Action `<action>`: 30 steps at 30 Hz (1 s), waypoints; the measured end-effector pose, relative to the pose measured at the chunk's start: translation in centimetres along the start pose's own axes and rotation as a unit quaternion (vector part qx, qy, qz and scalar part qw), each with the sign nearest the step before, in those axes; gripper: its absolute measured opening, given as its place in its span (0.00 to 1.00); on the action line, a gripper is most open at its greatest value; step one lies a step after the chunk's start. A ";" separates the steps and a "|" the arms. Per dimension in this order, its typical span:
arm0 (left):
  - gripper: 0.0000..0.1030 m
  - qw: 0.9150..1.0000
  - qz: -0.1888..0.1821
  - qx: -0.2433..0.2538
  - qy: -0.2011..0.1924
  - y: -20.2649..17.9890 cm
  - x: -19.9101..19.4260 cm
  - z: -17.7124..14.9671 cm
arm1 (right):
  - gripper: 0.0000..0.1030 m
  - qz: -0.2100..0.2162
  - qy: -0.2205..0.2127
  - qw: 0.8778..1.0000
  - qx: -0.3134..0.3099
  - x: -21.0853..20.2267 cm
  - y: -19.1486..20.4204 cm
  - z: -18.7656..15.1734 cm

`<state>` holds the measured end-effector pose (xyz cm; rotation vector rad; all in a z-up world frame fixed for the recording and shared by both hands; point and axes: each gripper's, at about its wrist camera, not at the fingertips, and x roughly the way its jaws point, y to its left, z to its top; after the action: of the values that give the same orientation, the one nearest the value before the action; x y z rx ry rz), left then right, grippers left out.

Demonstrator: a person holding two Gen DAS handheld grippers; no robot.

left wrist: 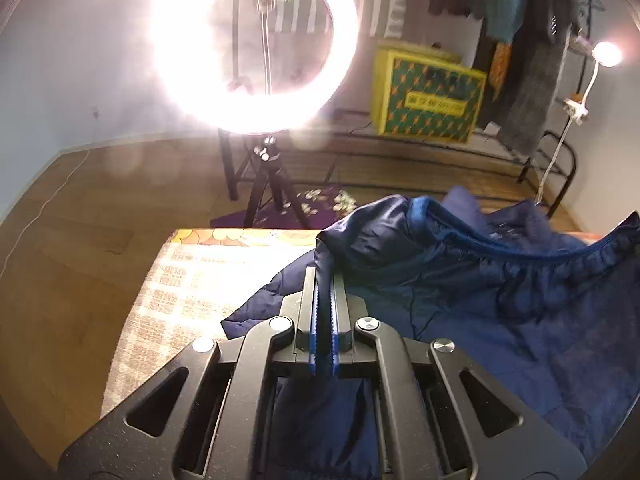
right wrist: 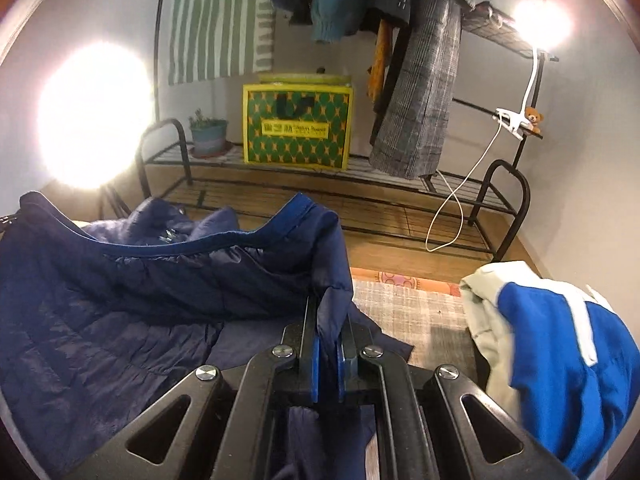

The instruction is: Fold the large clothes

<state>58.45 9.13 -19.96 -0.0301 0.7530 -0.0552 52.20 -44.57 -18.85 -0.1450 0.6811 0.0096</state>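
A large navy blue quilted jacket [left wrist: 500,292] lies on a table covered with a checked cloth [left wrist: 192,280]. My left gripper [left wrist: 323,280] is shut on the jacket's left hem corner and holds it raised. My right gripper [right wrist: 329,308] is shut on the opposite hem corner of the same jacket [right wrist: 120,312]. The elastic hem stretches between the two grippers, lifted above the rest of the jacket. The sleeves and far part of the jacket are bunched behind the hem.
A blue, white and beige garment [right wrist: 560,352] lies heaped on the table's right side. A bright ring light on a tripod [left wrist: 256,44] stands beyond the table's far edge. A black metal rack [right wrist: 320,184] with a yellow-green box [right wrist: 298,124], a potted plant and hanging clothes lines the wall.
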 end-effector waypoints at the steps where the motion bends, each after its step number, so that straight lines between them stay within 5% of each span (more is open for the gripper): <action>1: 0.03 1.000 0.005 0.001 0.003 0.0 0.7 -0.1 | 0.03 -0.003 0.003 1.000 -0.002 0.6 0.0 0.0; 11: 0.03 0.996 0.046 0.033 0.062 -1.7 7.2 -2.0 | 0.03 -0.008 0.063 0.998 -0.006 7.2 -0.3 -1.6; 18: 0.17 0.993 0.076 0.040 0.085 -2.6 9.7 -2.2 | 0.05 -0.008 0.109 0.994 -0.022 9.3 -0.2 -2.3; 22: 0.24 0.992 0.084 0.034 0.090 -2.3 9.3 -1.8 | 0.10 -0.019 0.127 0.991 -0.035 9.4 0.1 -2.3; 25: 0.42 0.990 0.108 0.044 0.082 -0.8 7.8 -1.8 | 0.26 -0.030 0.126 0.991 -0.036 8.3 -0.4 -2.1; 30: 0.41 0.995 0.090 -0.024 0.042 2.0 2.6 -0.8 | 0.32 -0.035 0.085 0.996 -0.019 4.6 -1.9 -1.6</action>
<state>59.87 10.93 -22.47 -0.0066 0.8382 0.1337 54.88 -46.87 -22.65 -0.2072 0.8458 -0.0585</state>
